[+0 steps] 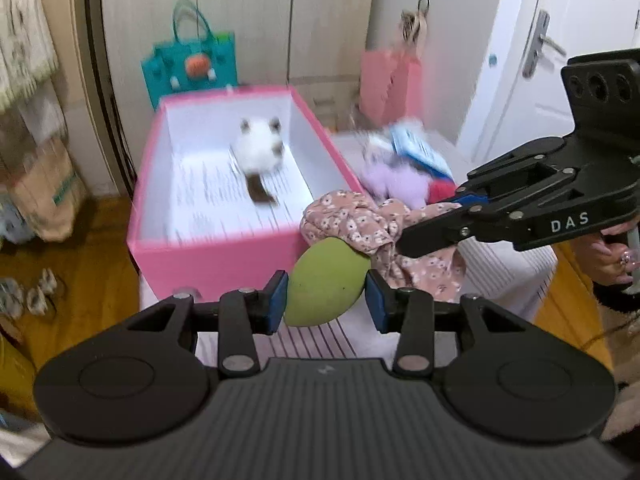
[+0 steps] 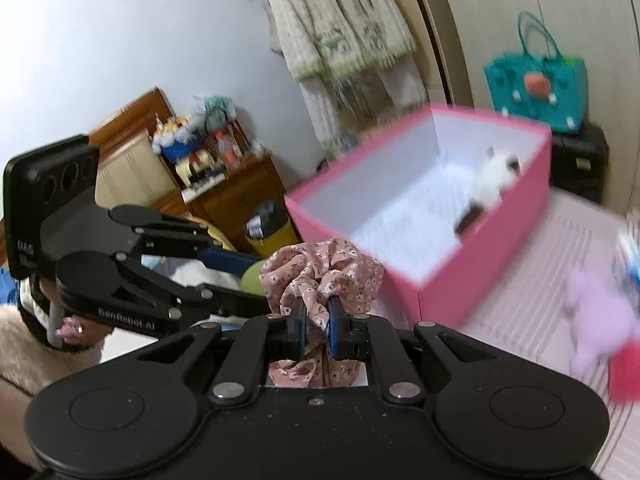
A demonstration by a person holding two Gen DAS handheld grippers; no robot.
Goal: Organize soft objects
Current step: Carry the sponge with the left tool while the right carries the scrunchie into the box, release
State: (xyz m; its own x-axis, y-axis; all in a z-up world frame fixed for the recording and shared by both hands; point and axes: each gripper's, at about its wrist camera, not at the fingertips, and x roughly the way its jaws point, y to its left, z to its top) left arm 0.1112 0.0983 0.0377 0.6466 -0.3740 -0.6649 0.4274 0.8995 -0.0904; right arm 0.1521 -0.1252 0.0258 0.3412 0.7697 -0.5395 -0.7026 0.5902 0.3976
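Observation:
My left gripper (image 1: 326, 294) is shut on a green egg-shaped sponge (image 1: 324, 284), held in the air in front of the pink box (image 1: 216, 256). My right gripper (image 2: 318, 330) is shut on a bunched pink floral cloth (image 2: 320, 276), which also shows in the left wrist view as floral cloth (image 1: 352, 220) hanging beside the sponge. Inside the pink box (image 2: 472, 280) lies a white plush toy (image 1: 260, 148) with dark ears on printed paper. The right gripper (image 1: 408, 240) reaches in from the right in the left wrist view.
A pile of soft things, a lilac plush (image 1: 396, 180) and a blue item (image 1: 416, 148), lies right of the box on a striped pale surface (image 1: 504, 272). A teal bag (image 1: 188, 64) and a pink bag (image 1: 392, 80) stand behind. A wooden cabinet (image 2: 224, 184) sits at left.

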